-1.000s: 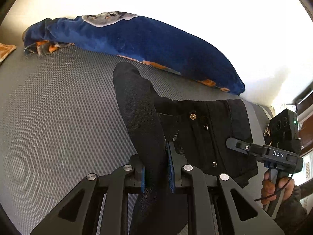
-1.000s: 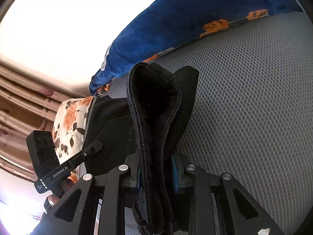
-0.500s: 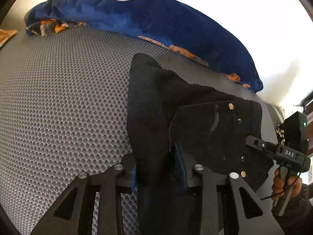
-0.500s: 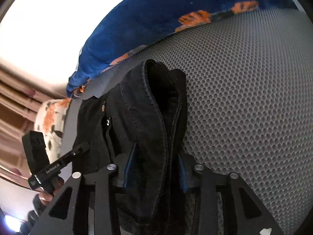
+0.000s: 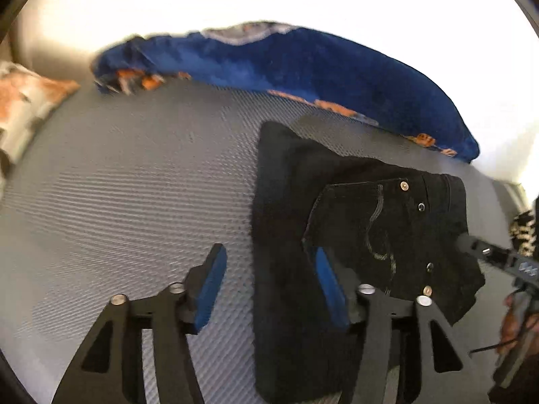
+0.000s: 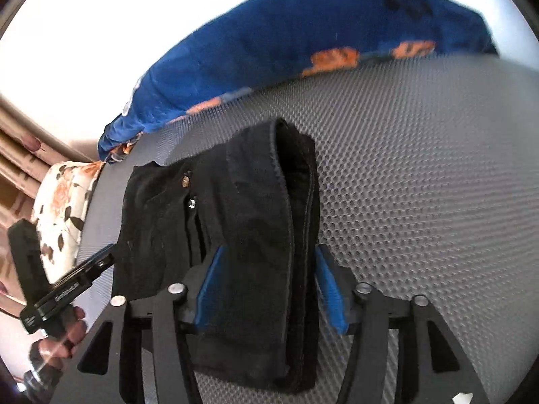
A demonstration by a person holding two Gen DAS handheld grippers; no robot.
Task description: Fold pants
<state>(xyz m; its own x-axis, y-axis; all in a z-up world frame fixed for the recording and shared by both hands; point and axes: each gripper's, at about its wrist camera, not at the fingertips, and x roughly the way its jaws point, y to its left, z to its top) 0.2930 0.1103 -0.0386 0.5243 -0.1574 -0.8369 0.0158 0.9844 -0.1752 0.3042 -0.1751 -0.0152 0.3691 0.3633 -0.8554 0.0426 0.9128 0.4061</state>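
Black pants (image 5: 353,235) lie folded on a grey mesh bed surface (image 5: 134,202), right of center in the left wrist view. The left gripper (image 5: 269,282) is opening, its blue-padded fingers (image 5: 209,286) clear of the cloth between them. The right gripper (image 6: 266,286) is also opening, straddling the folded edge, pads loosening. A blue blanket (image 6: 303,43) arcs across the top.
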